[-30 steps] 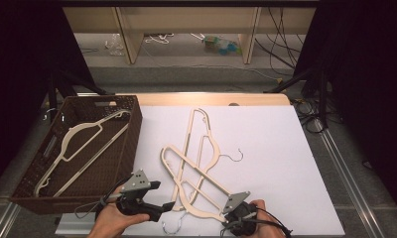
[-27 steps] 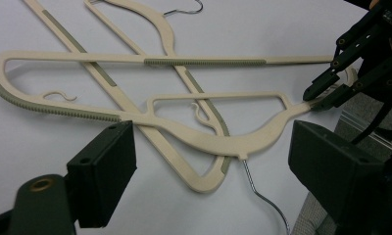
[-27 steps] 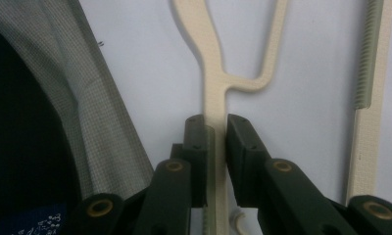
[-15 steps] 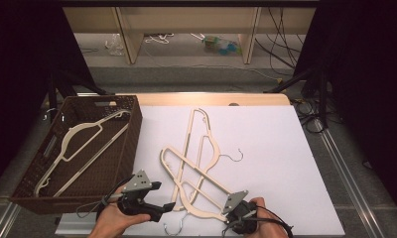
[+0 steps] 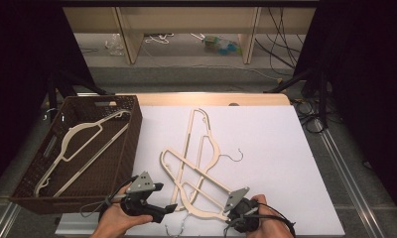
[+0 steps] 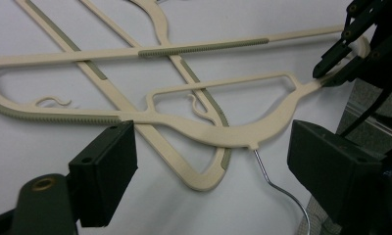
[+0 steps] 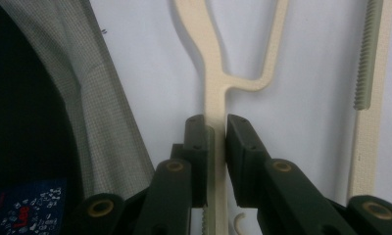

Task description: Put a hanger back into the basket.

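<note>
A: What's nearest the person's edge of the desk?

B: Both grippers, at six o'clock in the high view. The right gripper sits toward five o'clock, and its fingers are clenched on the thin end of the near hanger's arm; the right gripper view shows the cream bar pinched between the two black pads. The left gripper is toward seven o'clock, and its fingers are released, spread wide apart with nothing between them.

A: And where does that hanger lie?

B: Flat on the white desk, just ahead of the left gripper. In the left gripper view its curved shoulder lies between the two open pads but beyond them, and its metal hook curls back toward the desk edge at about five o'clock.

A: Anything farther out?

B: A second cream hanger lies crossed with the first, reaching toward twelve o'clock, its hook pointing to three o'clock. They touch where they cross; I cannot tell which lies on top.

A: And beyond that?

B: At nine to ten o'clock stands a dark woven basket, beside the white surface, with a third cream hanger lying slanted inside it.
</note>
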A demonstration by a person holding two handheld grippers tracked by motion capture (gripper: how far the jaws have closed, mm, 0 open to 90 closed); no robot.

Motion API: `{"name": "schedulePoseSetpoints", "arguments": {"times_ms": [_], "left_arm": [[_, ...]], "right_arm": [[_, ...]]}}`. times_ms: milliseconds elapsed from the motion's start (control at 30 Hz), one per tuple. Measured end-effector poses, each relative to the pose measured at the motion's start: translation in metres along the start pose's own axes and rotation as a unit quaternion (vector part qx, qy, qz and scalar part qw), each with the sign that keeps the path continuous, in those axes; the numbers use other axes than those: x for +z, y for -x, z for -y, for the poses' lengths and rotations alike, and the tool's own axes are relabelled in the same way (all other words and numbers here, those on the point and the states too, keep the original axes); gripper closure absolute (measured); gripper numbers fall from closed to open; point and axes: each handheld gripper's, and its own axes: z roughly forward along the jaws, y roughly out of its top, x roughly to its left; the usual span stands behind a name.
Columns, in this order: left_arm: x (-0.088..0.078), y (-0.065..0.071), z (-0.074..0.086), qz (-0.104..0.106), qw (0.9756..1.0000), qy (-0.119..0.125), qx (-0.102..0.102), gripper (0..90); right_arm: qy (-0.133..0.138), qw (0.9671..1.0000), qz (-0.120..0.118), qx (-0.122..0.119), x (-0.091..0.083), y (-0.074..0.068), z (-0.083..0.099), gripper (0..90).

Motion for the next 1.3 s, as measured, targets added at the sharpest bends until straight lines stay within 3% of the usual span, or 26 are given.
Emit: {"name": "schedulePoseSetpoints", "arguments": {"times_ms": [133,167,300,533,667,767,800,1067,1233,1300], "left_arm": [[0.01,0.002,0.003,0.002,0.9997,-0.017,0.018,22.1],[0.014,0.003,0.004,-0.001,0.9982,-0.039,0.045,22.7],[0.023,0.003,0.005,-0.013,0.9956,-0.054,0.075,26.4],[0.03,0.002,0.005,-0.02,0.9936,-0.062,0.093,27.7],[0.034,0.004,0.006,-0.03,0.9898,-0.074,0.118,29.3],[0.036,0.006,0.007,-0.025,0.9893,-0.075,0.123,30.1],[0.039,0.008,0.007,-0.026,0.9876,-0.079,0.133,31.6],[0.044,0.012,0.005,-0.032,0.9852,-0.082,0.147,31.2],[0.048,0.015,0.004,-0.043,0.9811,-0.088,0.167,30.4],[0.049,0.017,0.004,-0.046,0.982,-0.081,0.164,30.3]], "right_arm": [[0.0,1.0,-0.002,0.003,-0.002,0.001,0.0,79.6],[0.002,1.0,-0.005,0.004,-0.004,0.002,0.001,79.7],[0.004,1.0,-0.005,0.005,-0.008,0.004,0.001,79.7],[0.009,0.9999,-0.012,0.007,-0.014,0.007,0.0,79.7],[0.007,0.9999,-0.015,0.004,-0.016,0.007,-0.001,79.7],[0.006,0.9999,-0.014,0.004,-0.017,0.007,-0.002,79.7],[0.005,0.9999,-0.014,0.004,-0.018,0.007,-0.002,79.7],[0.008,0.9999,-0.013,0.004,-0.023,0.007,-0.003,79.7],[0.011,0.9999,-0.013,0.003,-0.025,0.007,-0.004,79.7],[0.013,0.9998,-0.015,0.001,-0.025,0.007,-0.004,79.7]]}}
